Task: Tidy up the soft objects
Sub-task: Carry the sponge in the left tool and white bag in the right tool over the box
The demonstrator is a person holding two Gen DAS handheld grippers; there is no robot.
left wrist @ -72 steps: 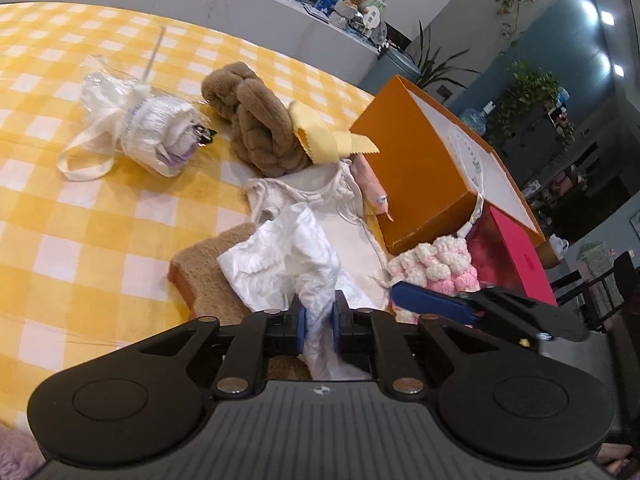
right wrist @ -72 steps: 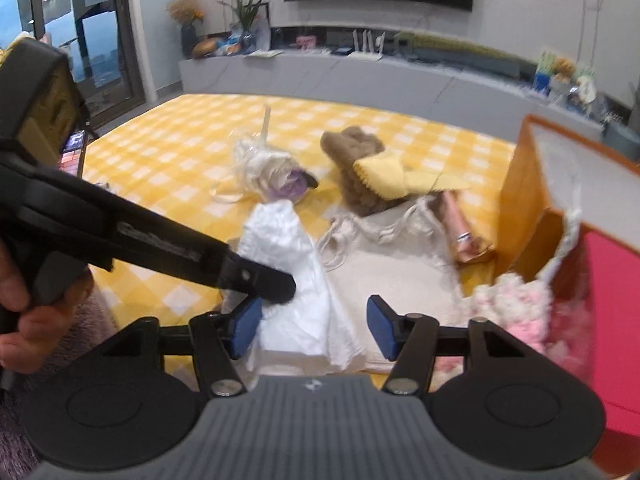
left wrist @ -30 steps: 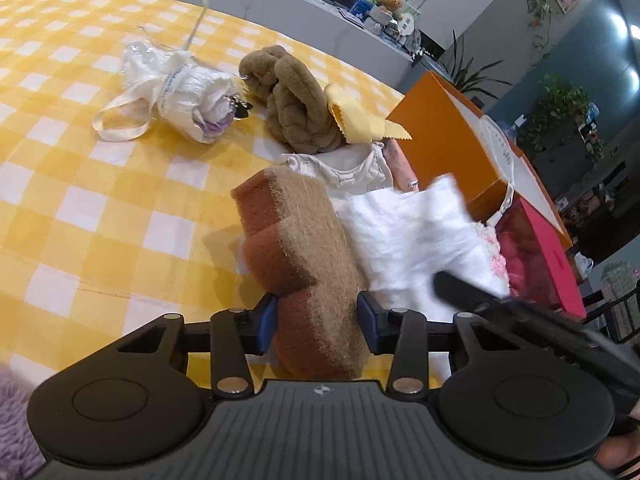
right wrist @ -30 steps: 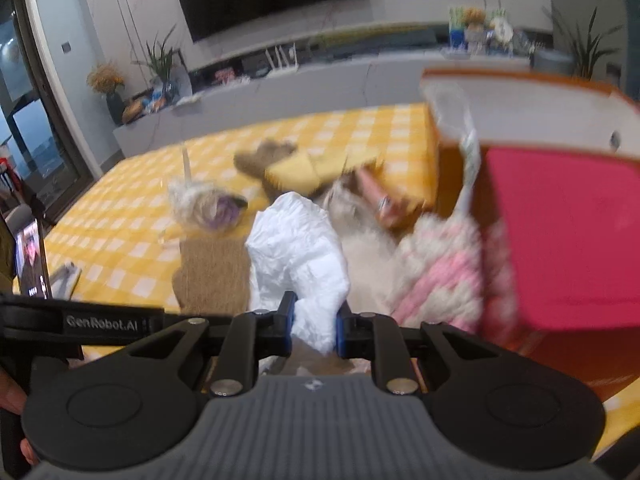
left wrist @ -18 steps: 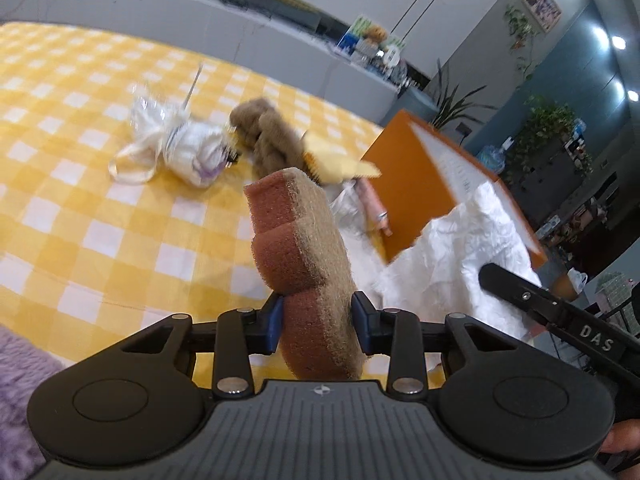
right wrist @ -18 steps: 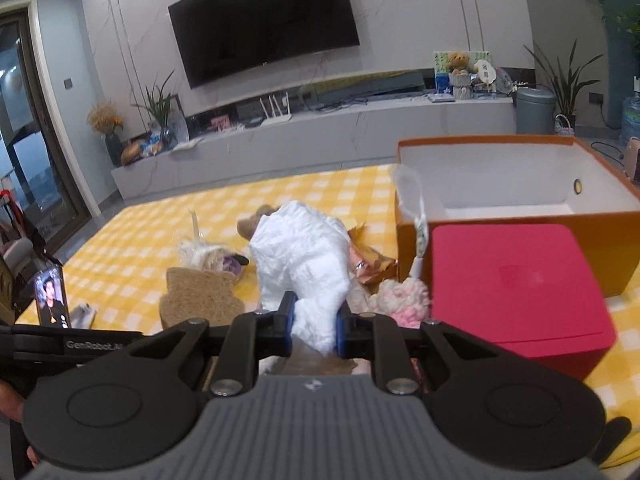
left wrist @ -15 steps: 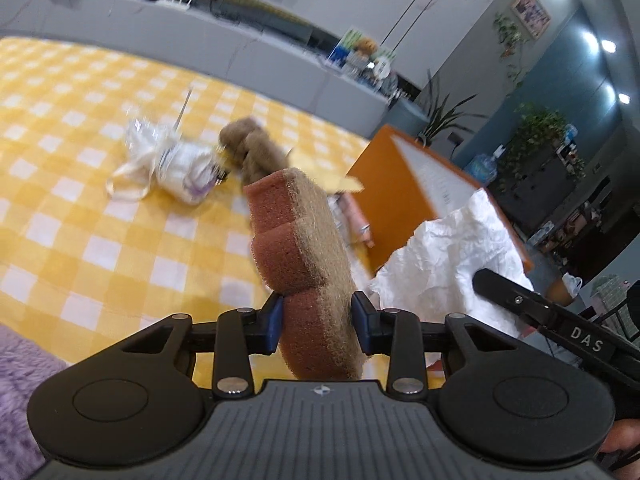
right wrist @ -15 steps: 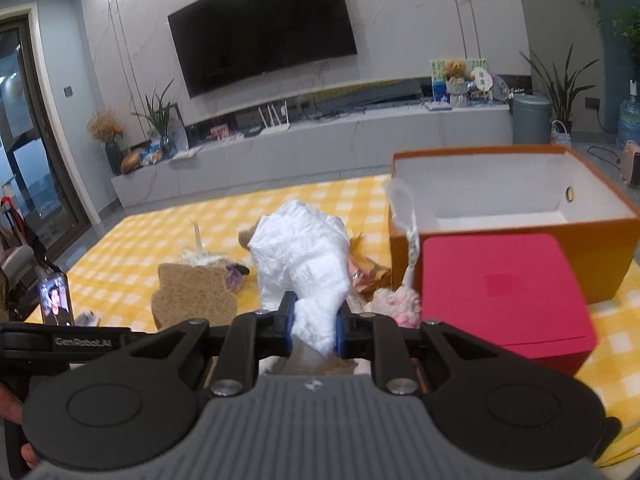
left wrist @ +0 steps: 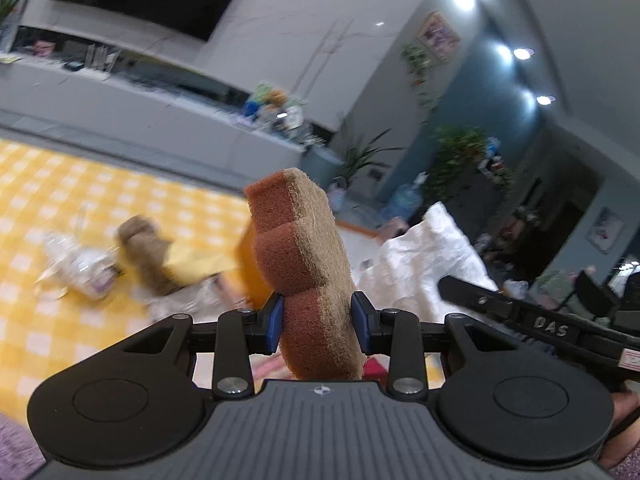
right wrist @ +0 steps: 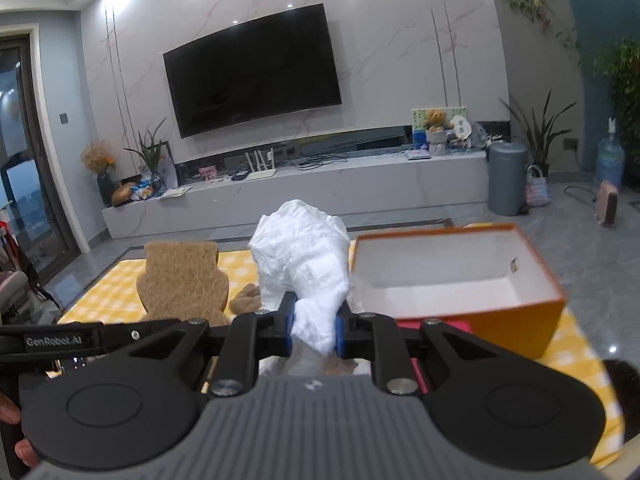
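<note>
Table clutter in left wrist view is blurred and partly hidden by the brown wavy-edged scouring sponge (left wrist: 310,276), pinched upright btwn left gripper (left wrist: 318,322) pads after a slight squeeze, while right gripper (right wrist: 314,330) clamps crumpled white plastic bag (right wrist: 302,256) just beside open orange box (right wrist: 516,322).

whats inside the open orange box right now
The orange box shows only a bare white lining on its far wall and floor. Its near left corner is hidden behind the crumpled white cloth held in the right claw.
</note>
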